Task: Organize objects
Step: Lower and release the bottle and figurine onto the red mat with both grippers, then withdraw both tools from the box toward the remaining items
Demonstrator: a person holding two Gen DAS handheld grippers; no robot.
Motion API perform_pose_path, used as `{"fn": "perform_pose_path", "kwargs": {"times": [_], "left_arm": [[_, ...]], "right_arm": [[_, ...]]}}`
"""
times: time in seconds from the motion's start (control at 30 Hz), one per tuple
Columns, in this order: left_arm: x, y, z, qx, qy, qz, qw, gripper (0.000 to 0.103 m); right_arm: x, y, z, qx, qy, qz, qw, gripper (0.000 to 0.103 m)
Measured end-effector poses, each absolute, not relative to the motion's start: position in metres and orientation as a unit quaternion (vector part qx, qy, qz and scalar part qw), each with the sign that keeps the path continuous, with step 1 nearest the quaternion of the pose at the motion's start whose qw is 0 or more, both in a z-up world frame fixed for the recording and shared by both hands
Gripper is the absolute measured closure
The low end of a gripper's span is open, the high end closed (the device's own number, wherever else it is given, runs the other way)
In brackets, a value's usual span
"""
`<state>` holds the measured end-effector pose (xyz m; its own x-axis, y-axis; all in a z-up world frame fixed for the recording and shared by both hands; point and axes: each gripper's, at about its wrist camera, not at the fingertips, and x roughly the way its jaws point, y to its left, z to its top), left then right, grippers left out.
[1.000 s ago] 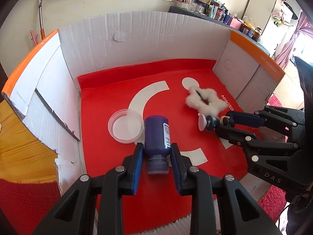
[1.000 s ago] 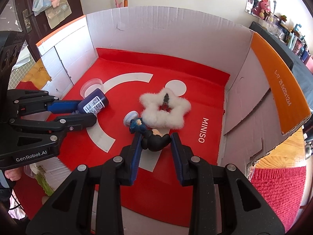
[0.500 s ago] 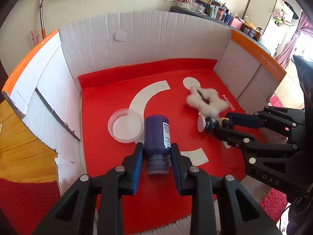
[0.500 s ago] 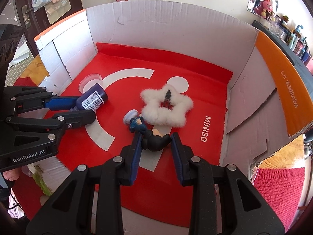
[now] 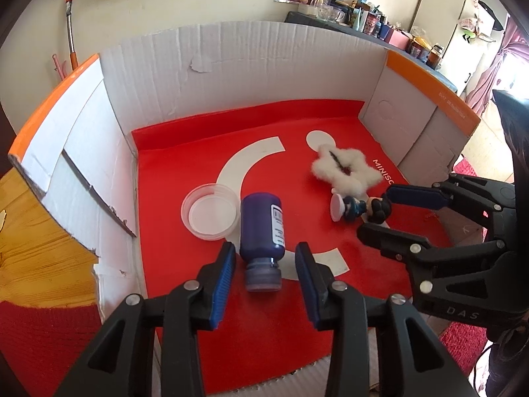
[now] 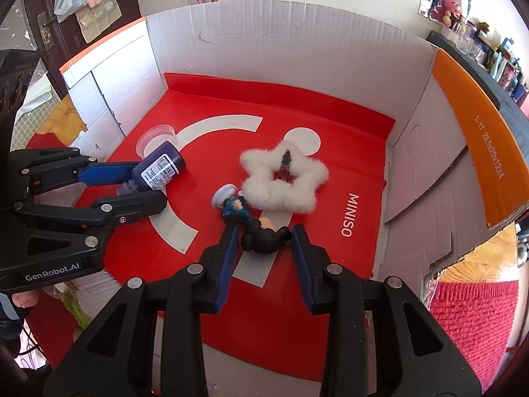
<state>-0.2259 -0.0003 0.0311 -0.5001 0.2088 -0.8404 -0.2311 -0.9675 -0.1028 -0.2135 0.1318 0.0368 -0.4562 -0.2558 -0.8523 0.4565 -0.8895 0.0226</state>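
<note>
You have a white cardboard box (image 5: 231,66) with orange-edged flaps filling most of both views, and a red liner (image 5: 185,165) with white curved shapes covering its floor. All four loose things lie on that liner, so if organizing means gathering them into the box, that part looks done; if it means standing or arranging them, most of it is left, since both the bottle and the figurine lie on their sides.

Your left claw (image 5: 264,268) sits at the lower centre of the left wrist view, its blue pads apart with gaps on either side of the cap end of the dark blue bottle (image 5: 263,221). It is not clamped. Your right claw (image 6: 263,231) is at the lower centre of the right wrist view, pads apart around the black-haired head of the small figurine (image 6: 254,221); the left pad may just touch the figure, but nothing is pinched.

The white fluffy star (image 6: 284,182) lies at the centre of the right wrist view, just beside the figurine's base. The clear plastic lid (image 5: 210,210) lies flat left of the bottle, close to touching it.

As for writing, the liner reads "MINISO" (image 6: 348,215) in white at right of centre. The left claw's body carries "GenRobot.AI" (image 6: 53,273); the right one shows "DAS" (image 5: 463,312). The orange flap (image 6: 476,152) has a printed code too small to read surely. The bottle's white label (image 5: 278,223) shows a barcode and fine print you cannot make out.
</note>
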Motion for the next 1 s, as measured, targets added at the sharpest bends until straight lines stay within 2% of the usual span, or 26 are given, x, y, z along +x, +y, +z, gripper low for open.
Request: {"fn": "perform_pose_path", "kwargs": {"times": [0.07,0.27,0.37,0.63,0.7,1.0], "left_arm": [[-0.225,0.000,0.032,-0.482,0.012,0.867,0.128,0.063],[-0.221,0.001,0.038,-0.475,0.016,0.870,0.130,0.063],[-0.218,0.002,0.039,-0.471,0.018,0.872,0.130,0.057],[-0.209,0.002,0.046,-0.464,0.017,0.876,0.130,0.052],[-0.205,0.002,0.050,-0.460,0.016,0.878,0.131,0.050],[-0.193,0.000,0.057,-0.451,0.010,0.882,0.134,0.049]], "right_arm": [[-0.212,0.133,0.039,0.472,0.105,-0.850,0.210,0.043],[-0.208,0.134,0.046,0.464,0.107,-0.854,0.209,0.043],[-0.206,0.134,0.047,0.461,0.106,-0.856,0.209,0.043],[-0.194,0.136,0.055,0.451,0.095,-0.860,0.221,0.043],[-0.190,0.136,0.058,0.447,0.094,-0.861,0.222,0.040],[-0.176,0.141,0.070,0.432,0.088,-0.869,0.226,0.038]]}}
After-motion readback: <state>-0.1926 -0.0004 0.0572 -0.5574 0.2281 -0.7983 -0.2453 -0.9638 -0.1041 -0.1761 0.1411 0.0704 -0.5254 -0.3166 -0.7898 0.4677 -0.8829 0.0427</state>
